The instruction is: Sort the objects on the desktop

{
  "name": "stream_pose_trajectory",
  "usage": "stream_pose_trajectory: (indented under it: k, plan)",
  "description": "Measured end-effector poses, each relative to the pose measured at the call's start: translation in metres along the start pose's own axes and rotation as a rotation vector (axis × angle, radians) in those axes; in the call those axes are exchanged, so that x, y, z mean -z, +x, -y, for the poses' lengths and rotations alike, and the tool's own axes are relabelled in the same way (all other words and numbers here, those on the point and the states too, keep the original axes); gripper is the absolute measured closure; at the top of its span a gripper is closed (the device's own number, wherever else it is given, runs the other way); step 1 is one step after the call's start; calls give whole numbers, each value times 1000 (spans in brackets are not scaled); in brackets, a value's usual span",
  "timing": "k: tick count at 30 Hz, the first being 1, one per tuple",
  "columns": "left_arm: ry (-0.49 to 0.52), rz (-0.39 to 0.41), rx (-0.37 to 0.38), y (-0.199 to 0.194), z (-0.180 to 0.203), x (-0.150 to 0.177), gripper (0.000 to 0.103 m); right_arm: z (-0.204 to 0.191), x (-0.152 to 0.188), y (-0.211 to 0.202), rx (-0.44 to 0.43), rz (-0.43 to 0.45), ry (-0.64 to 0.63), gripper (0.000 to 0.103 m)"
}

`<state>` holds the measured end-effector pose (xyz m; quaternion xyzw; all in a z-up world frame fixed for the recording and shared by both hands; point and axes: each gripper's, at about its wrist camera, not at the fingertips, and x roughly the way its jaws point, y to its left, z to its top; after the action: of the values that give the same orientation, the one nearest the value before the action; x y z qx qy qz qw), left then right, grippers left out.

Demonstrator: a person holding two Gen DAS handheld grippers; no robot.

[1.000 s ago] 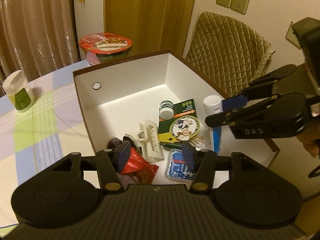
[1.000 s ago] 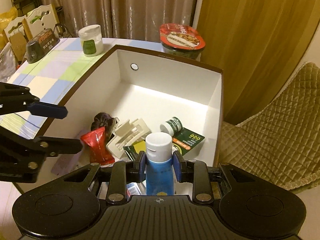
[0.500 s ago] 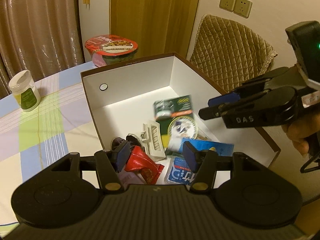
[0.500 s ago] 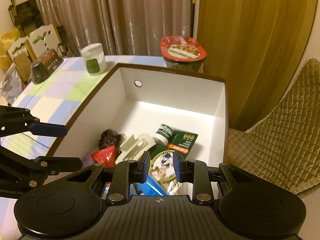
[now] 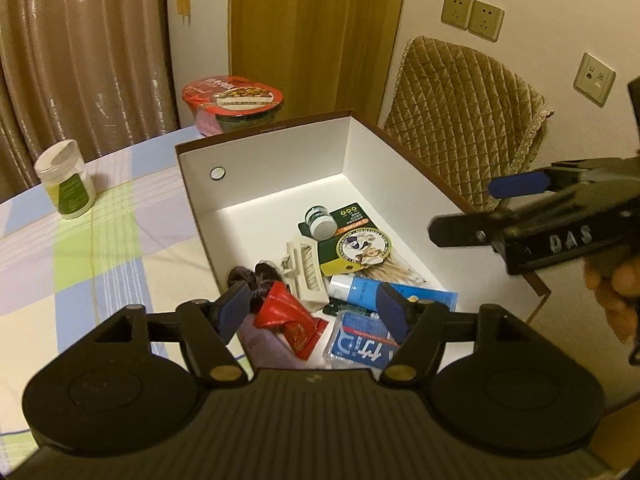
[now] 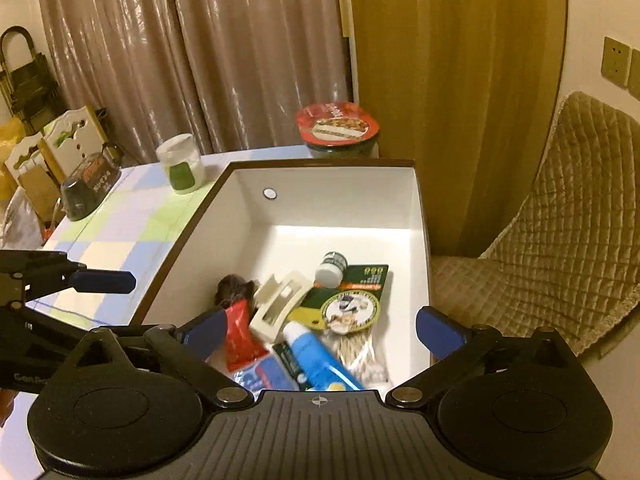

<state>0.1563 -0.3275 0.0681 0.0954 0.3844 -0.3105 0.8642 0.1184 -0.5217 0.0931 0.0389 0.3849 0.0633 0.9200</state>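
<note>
A white box with a brown rim (image 5: 264,132) stands on the checked tablecloth. Inside it lie a blue tube with a white cap (image 5: 360,290) (image 6: 316,356), a red sachet (image 5: 284,312), a cream hair clip (image 5: 304,276), a small white-capped bottle (image 5: 320,222), a green card packet (image 5: 352,240) and a blue-white pack (image 5: 360,344). My right gripper (image 6: 320,334) hovers above the box's near end, open wide and empty. It also shows at the right as the right gripper (image 5: 472,210). My left gripper (image 5: 314,312) is open and empty over the box's near left corner.
Behind the box stands a red-lidded noodle bowl (image 5: 234,102). A white jar with a green label (image 5: 66,188) and a dark upturned cup (image 6: 90,192) are on the table to the left. A quilted chair (image 5: 468,128) is close to the box's right side.
My right gripper has opened and let go of the blue tube, which now lies in the box. The gripper has lifted back. My left gripper stayed open.
</note>
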Motion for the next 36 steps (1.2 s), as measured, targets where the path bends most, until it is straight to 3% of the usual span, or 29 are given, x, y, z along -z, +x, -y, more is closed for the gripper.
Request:
stream_pose_trajectory:
  k: [4,10,13,26,36]
  plan:
    - [-7,-4,-7,-7,3,7,30,-3,6,-12,9,9,20,0]
    - [-27,4,-28,-20,7,16,7,0,15,-23,32,-2,57,0]
    - [-38,1,-42,-25,8,19,1,-1,18,-27,32,-8,60,0]
    - [-143,-19,-134,-36,11,29,1,-2,22,-38,84,-50,56,0]
    - [-231,-70,-137,-48,8,42,1,-12,37,-48,131,-107,39,0]
